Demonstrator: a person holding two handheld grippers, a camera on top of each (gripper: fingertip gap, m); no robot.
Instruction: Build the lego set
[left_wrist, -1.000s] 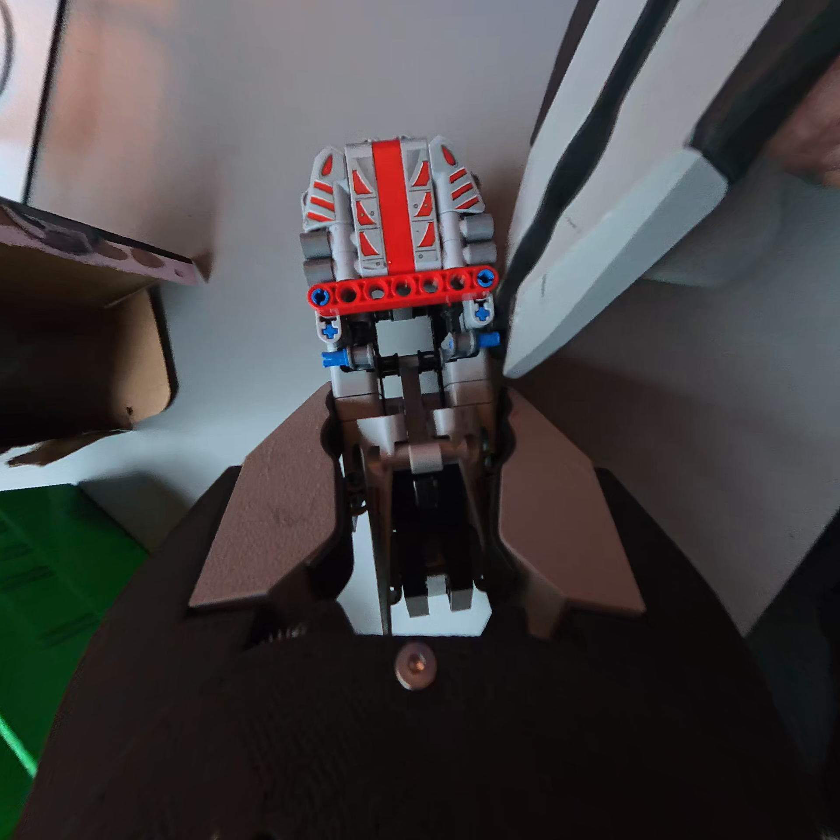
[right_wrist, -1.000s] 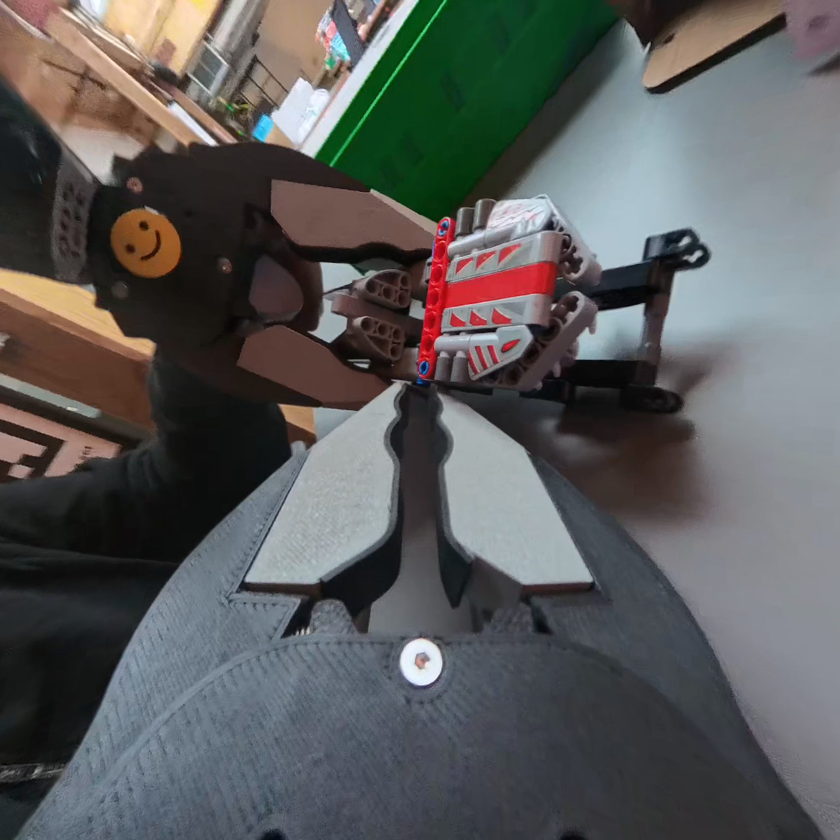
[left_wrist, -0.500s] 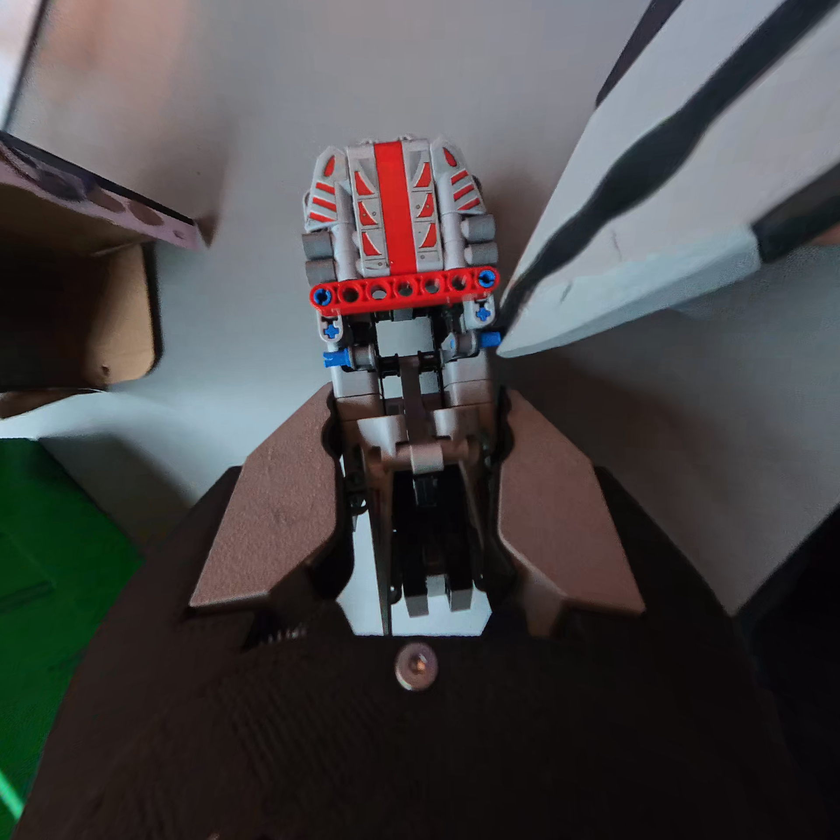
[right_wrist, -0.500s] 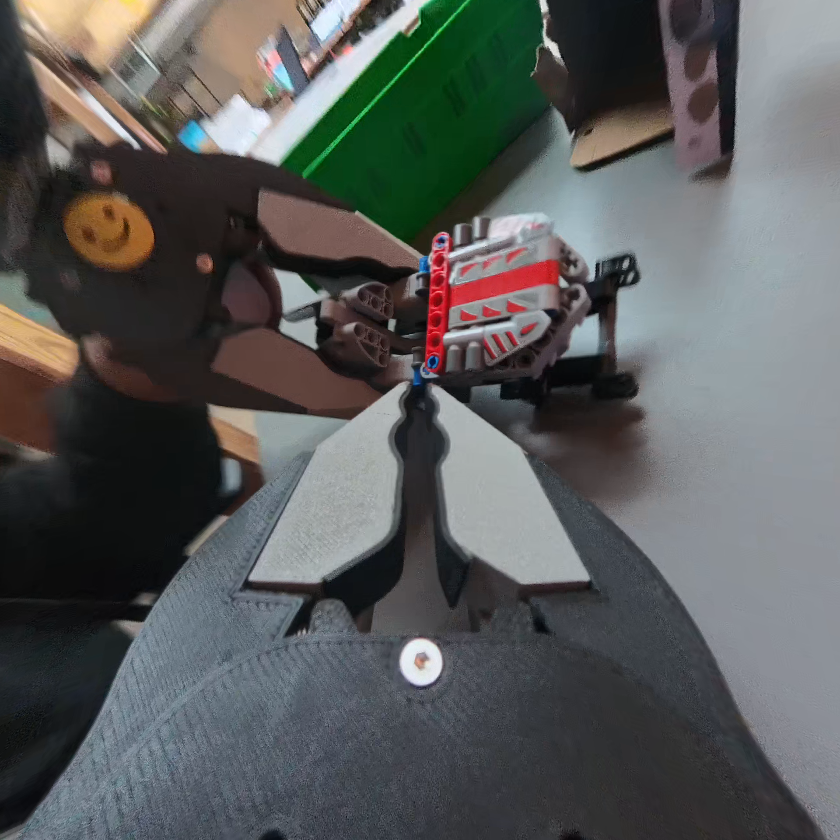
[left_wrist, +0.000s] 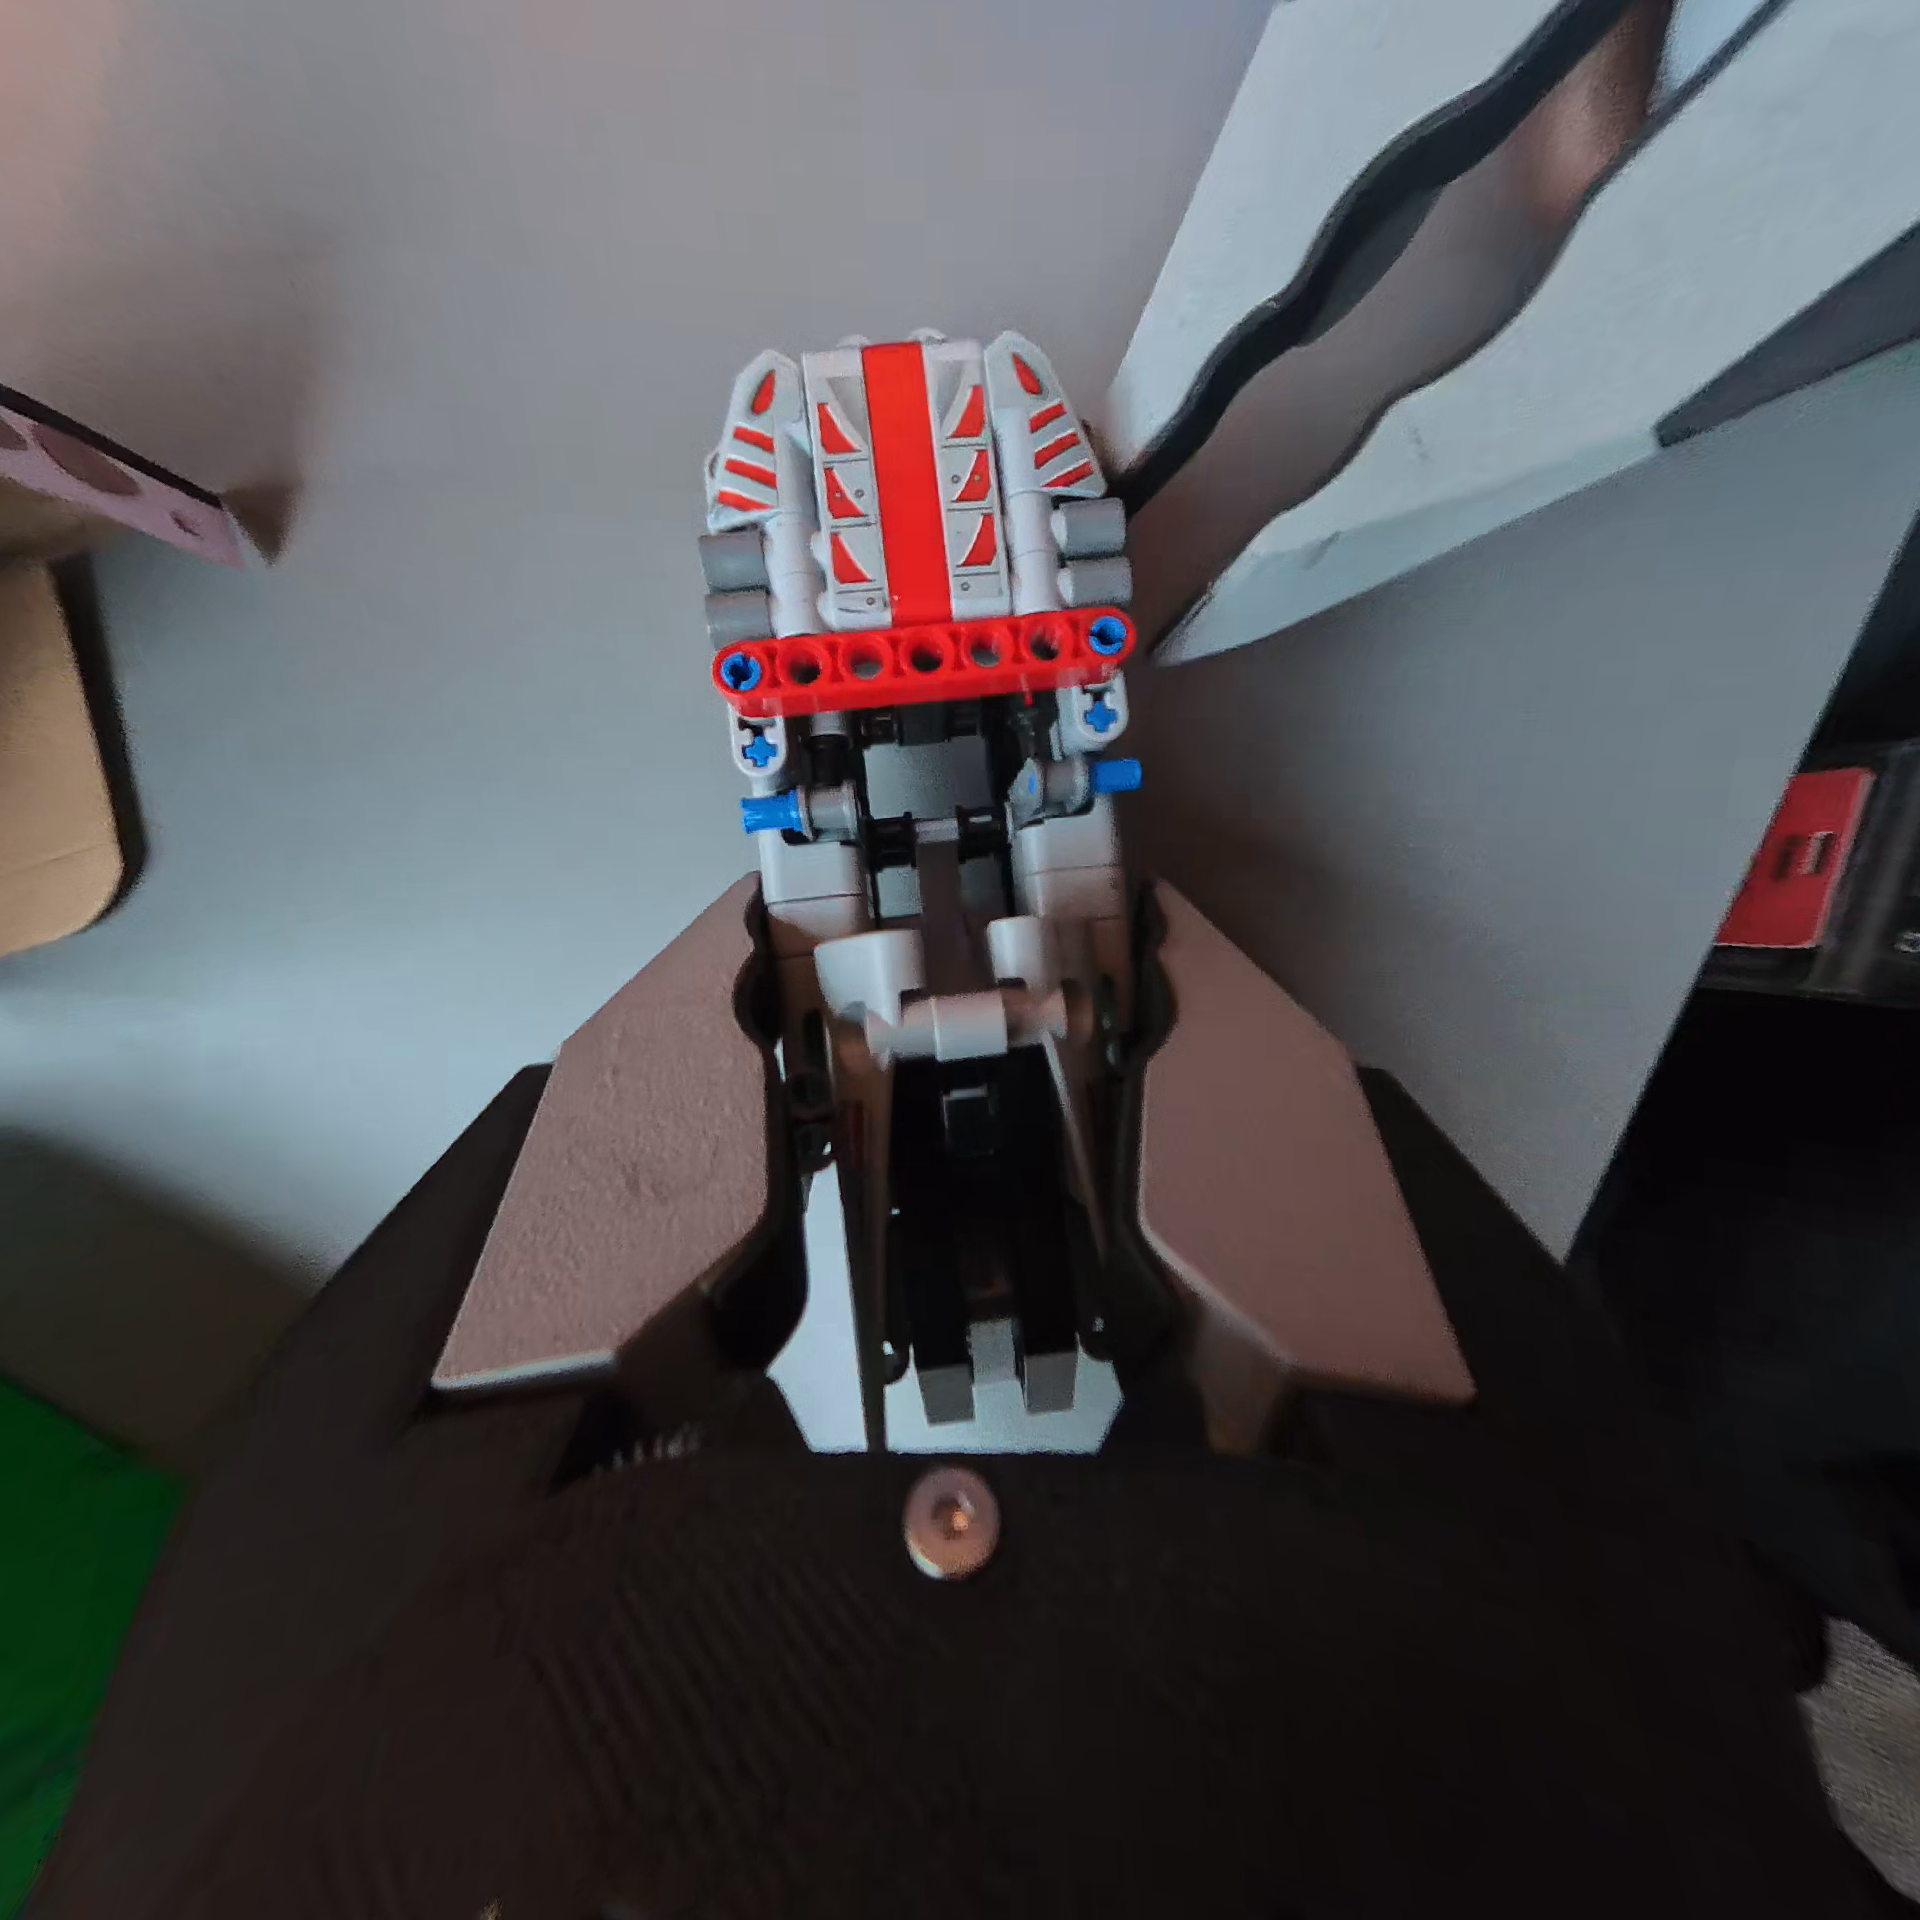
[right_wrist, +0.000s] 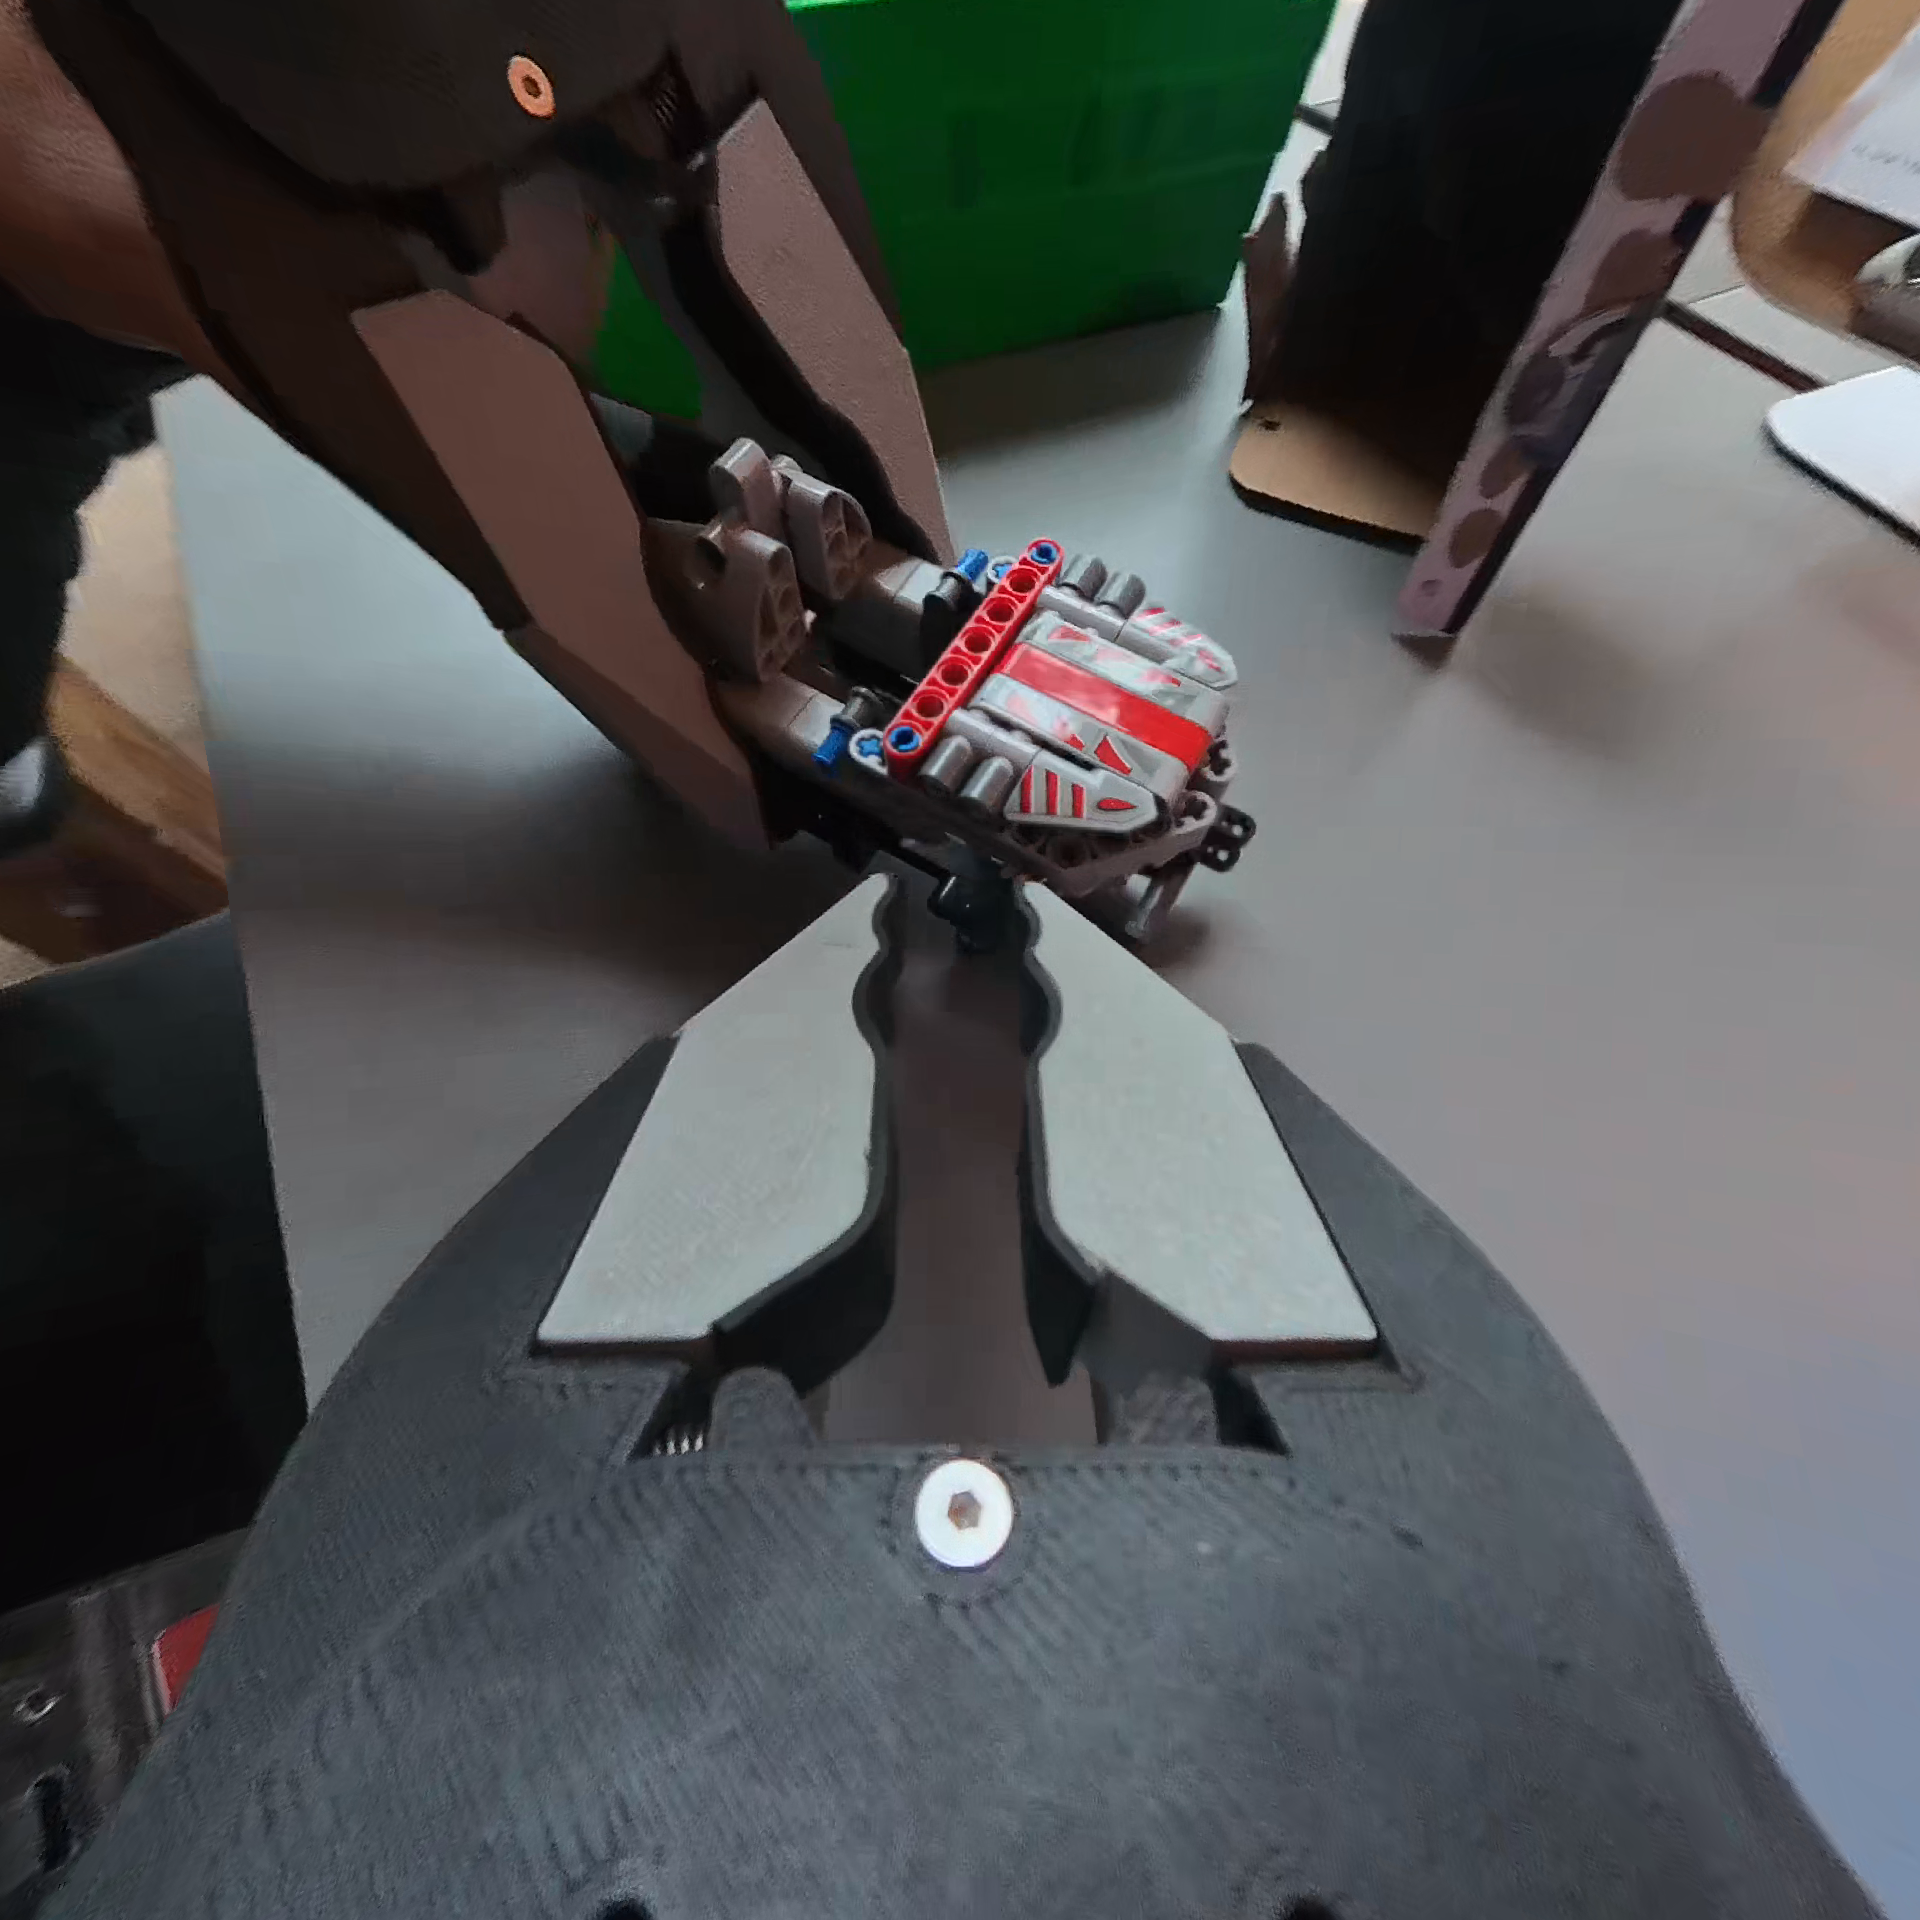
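- While the grey table (right_wrist: 1558, 1039) is lying beneath it, the lego model (left_wrist: 914, 582) is being clamped at its rear by the brown left gripper (left_wrist: 951, 914), its front low over the surface.
- Its red beam (right_wrist: 971, 660), with 7 holes, is being shown across grey-and-red panels.
- The grey right gripper (right_wrist: 961, 909) is being held with its 2 fingers slightly parted around a small black part (right_wrist: 971, 904) at the model's underside.
- A green box (right_wrist: 1039, 156) and a cardboard box (right_wrist: 1340, 312) are being seen behind.

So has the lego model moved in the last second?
Yes. The lego model, clamped in the left gripper, shifted right, away from the cardboard box.
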